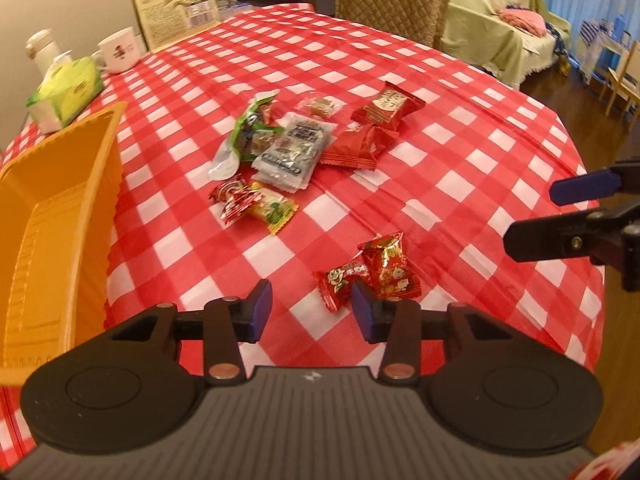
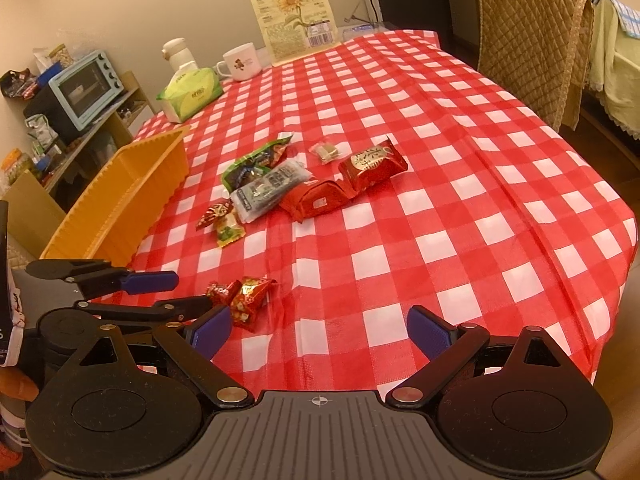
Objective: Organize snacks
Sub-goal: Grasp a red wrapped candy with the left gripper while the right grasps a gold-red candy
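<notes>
Several wrapped snacks lie on the red-checked tablecloth [image 1: 460,140]. A pair of small red candy packets [image 1: 372,272] [image 2: 244,296] lies nearest, just ahead of my left gripper [image 1: 312,304], which is open and empty. A cluster farther out holds a green packet [image 1: 252,128], a silver packet [image 1: 296,148] [image 2: 268,188], red packets [image 1: 388,108] [image 2: 372,168] and a yellow-green candy [image 1: 276,208]. An empty orange bin [image 1: 60,216] [image 2: 124,204] stands at the left. My right gripper [image 2: 320,332] is open and empty above the cloth, right of the left gripper [image 2: 168,292].
A tissue box [image 1: 68,92] [image 2: 192,92], a white mug [image 1: 120,50] [image 2: 240,60], a white bottle [image 2: 180,54] and a sunflower-printed bag [image 2: 296,12] stand at the far left edge. A quilted chair [image 2: 532,32] stands behind the table. The table edge drops off at right.
</notes>
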A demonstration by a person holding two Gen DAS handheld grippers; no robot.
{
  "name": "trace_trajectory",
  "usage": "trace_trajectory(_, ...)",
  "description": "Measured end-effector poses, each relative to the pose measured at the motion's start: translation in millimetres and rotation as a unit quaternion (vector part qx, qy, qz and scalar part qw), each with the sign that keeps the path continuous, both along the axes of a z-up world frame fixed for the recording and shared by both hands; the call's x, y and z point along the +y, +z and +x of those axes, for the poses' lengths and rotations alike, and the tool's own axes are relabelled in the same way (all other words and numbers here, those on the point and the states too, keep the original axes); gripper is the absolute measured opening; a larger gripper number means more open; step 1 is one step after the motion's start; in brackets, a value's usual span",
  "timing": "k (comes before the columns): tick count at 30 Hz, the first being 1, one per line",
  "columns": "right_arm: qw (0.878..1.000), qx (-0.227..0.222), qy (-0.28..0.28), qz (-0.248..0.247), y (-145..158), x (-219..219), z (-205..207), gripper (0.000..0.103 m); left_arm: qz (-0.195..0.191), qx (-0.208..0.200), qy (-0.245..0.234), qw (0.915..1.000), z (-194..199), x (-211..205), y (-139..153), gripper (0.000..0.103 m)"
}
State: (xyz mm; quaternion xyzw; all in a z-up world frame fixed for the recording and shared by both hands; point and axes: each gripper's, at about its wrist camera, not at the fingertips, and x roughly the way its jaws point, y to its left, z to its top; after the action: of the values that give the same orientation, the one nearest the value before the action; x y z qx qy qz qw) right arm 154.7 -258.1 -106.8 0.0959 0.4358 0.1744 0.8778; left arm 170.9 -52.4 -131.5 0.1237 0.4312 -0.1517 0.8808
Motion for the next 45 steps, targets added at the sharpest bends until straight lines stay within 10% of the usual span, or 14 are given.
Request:
trace_trajectory(18, 1.0, 0.008, -0.014, -0.009, -6, -5, 7, 0.094, 0.002, 0.009, -0.051, 0.9987, 16, -17, -12, 0.017)
trace_trajectory(45, 0.993, 0.016, 0.113, -0.007, -34, 68, 41, 0.032, -0.051, 0.013, 0.119, 0.9915, -32, 42, 13, 0.014)
